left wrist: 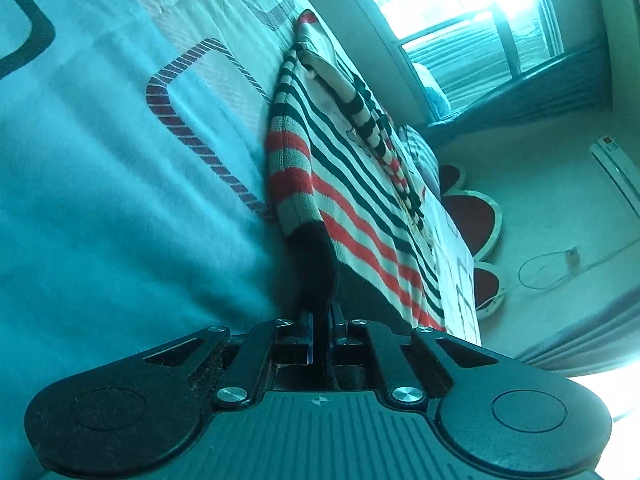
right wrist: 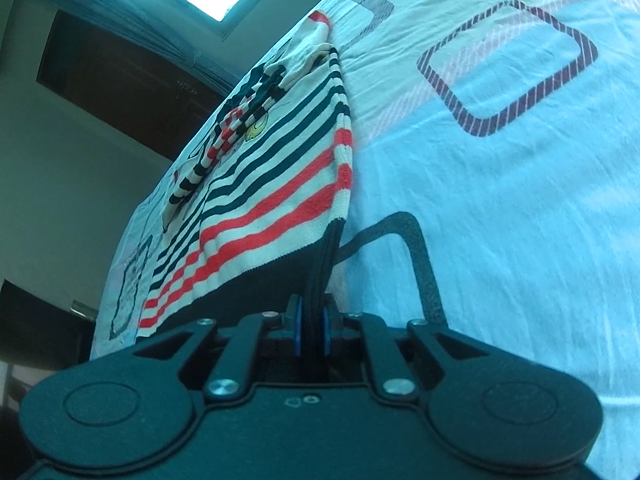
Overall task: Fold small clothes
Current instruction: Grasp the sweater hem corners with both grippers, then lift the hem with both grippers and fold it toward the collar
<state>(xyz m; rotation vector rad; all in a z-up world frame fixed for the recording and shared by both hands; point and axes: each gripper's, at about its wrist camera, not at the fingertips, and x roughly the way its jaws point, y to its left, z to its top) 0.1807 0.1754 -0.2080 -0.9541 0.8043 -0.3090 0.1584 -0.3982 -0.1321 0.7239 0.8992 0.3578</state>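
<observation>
A small knit sweater (left wrist: 352,184) with dark and red stripes on cream lies on the bedsheet (left wrist: 120,160). A striped sleeve (left wrist: 360,112) is folded across its body. My left gripper (left wrist: 321,332) is shut on one corner of the sweater's black hem, which is raised off the sheet. In the right wrist view the same sweater (right wrist: 280,184) stretches away from me over the sheet (right wrist: 520,200). My right gripper (right wrist: 313,328) is shut on the other corner of the black hem, bunched between its blue pads. Its sleeve (right wrist: 240,120) lies across the middle.
The sheet is pale with rounded-square prints (right wrist: 508,64). Past the bed's far edge are red heart-shaped panels (left wrist: 476,220), a bright window (left wrist: 460,8), a wall air conditioner (left wrist: 616,168) and a loose cable (left wrist: 552,264). A dark opening (right wrist: 120,80) shows beyond the bed.
</observation>
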